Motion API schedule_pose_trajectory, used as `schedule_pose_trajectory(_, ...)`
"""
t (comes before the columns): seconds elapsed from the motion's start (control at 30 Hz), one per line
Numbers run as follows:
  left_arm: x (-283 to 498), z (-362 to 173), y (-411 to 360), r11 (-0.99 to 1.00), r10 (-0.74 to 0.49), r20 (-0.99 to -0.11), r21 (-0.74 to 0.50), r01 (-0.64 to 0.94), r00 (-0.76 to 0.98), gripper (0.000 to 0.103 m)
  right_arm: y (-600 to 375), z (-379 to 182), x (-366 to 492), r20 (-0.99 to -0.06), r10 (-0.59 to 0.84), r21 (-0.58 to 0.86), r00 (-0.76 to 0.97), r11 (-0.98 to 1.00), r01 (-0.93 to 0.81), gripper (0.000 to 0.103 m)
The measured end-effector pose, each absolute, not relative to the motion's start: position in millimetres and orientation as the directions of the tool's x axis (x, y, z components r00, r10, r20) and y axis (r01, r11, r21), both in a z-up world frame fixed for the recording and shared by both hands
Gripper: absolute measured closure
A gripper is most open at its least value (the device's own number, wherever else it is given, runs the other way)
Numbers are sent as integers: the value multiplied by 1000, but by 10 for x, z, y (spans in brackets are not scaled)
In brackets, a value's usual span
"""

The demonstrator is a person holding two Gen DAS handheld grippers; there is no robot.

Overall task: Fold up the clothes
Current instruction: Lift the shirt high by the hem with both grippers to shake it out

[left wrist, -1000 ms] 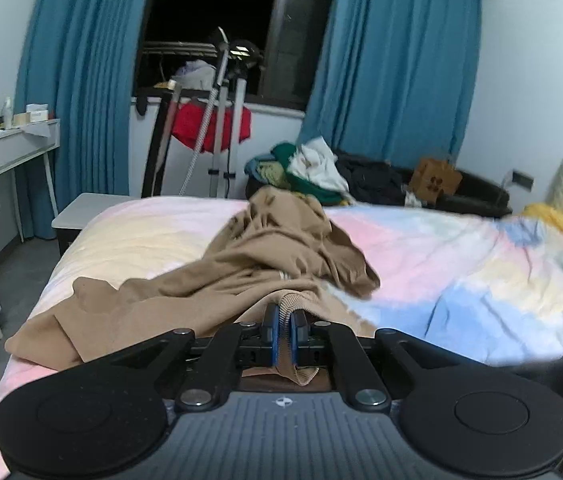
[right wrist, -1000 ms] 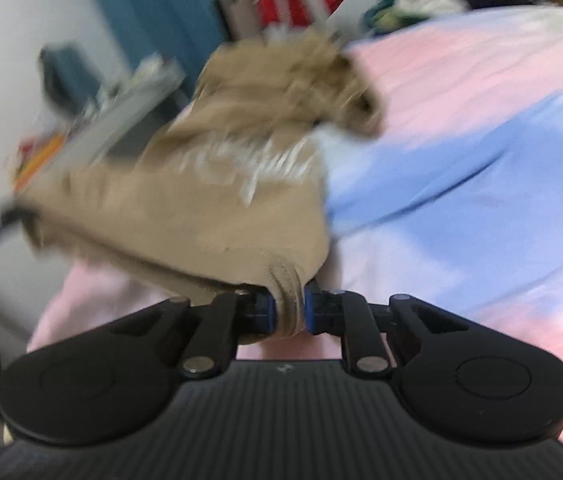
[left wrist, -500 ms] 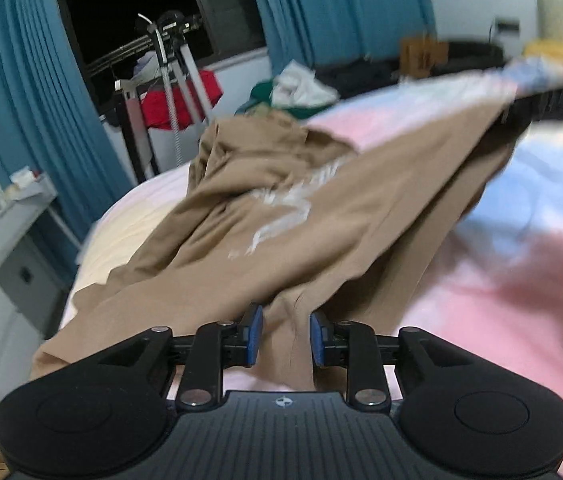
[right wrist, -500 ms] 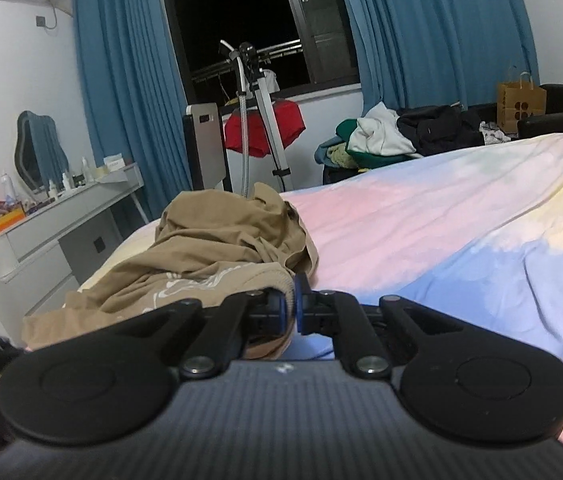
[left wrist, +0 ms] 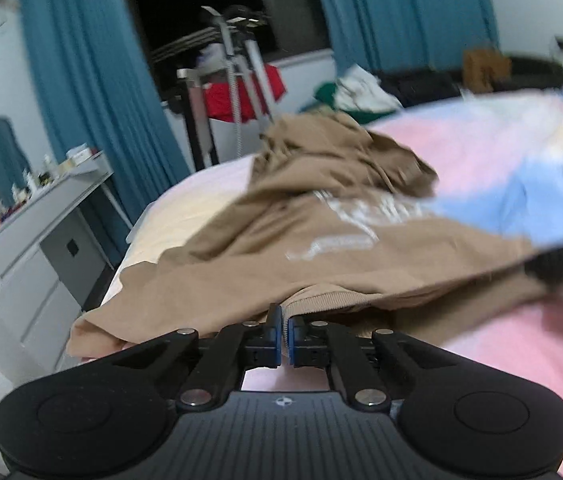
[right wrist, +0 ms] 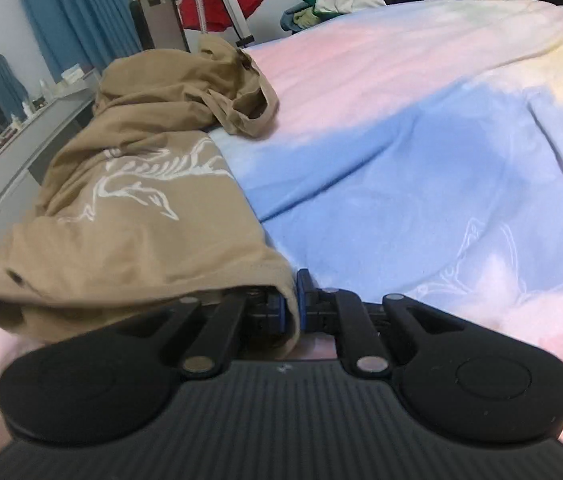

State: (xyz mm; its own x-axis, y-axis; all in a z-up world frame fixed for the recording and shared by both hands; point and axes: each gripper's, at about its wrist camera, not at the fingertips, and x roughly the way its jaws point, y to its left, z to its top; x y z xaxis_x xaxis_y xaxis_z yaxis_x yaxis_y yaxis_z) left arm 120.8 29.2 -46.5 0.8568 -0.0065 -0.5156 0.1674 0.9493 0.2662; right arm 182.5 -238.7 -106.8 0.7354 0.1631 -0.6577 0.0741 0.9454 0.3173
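A tan sweatshirt (left wrist: 321, 232) with a white skeleton print lies stretched across the pastel bedspread (left wrist: 521, 160); its far part is bunched up. My left gripper (left wrist: 284, 320) is shut on the ribbed hem of the sweatshirt at its near edge. In the right wrist view the sweatshirt (right wrist: 141, 208) lies to the left on the bedspread (right wrist: 421, 168). My right gripper (right wrist: 292, 300) is shut on another part of the hem, with cloth draped over its left finger. The right gripper shows dark and blurred at the right edge of the left wrist view (left wrist: 561, 260).
A grey dresser (left wrist: 41, 240) with small bottles stands left of the bed. Beyond the bed's far edge are a clothes rack with a red garment (left wrist: 241, 92), a heap of clothes (left wrist: 357, 92), a dark sofa and blue curtains (left wrist: 93, 80).
Both grippers have kept hold of the hem and drawn it toward the near bed edge and lower, so the sweatshirt's printed side now lies spread out flatter. The left jaws have closed tighter.
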Motion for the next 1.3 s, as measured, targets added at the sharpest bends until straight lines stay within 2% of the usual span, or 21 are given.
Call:
schedule_pose_trajectory(0.13,1209,-256,419,978,-33,-456,166,122,889,100,-2358,-991,1752,-641,160,305,750,950,58,94)
schedule_pose_trajectory(0.27,1132,207,477,993,-77,-362,53,103,929,100,-2500,-522,1698,-536,91,277,839,958,73,95)
schedule_pose_trajectory(0.37,1009,797,464,995,-97,-237,-3,99,967,101,-2488,256,1647,-396,47,236,917,970,52,95)
schedule_pose_trajectory(0.5,845,1924,522,990,-118,-58,-84,112,991,101,-2480,1504,1497,-188,25,176,982,984,8,95)
schedule_pose_trajectory(0.63,584,2985,566,985,-123,81,-115,132,989,101,-2433,2697,1175,1,17,51,1000,999,-17,95)
schedule_pose_trajectory(0.77,209,3869,559,985,-131,197,-81,150,972,100,-2435,3593,676,136,7,-41,991,999,-2,95)
schedule_pose_trajectory(0.9,-200,4554,536,982,-161,262,-54,181,952,100,-2430,4233,70,262,-6,-111,965,993,37,95)
schedule_pose_trajectory(1.1,-701,5064,443,977,-198,286,-25,214,938,100,-2478,4774,-642,330,-1,-112,944,993,40,94)
schedule_pose_trajectory(1.3,-796,4941,340,974,-219,245,0,225,945,100,-2575,4727,-756,264,-7,-81,965,996,30,94)
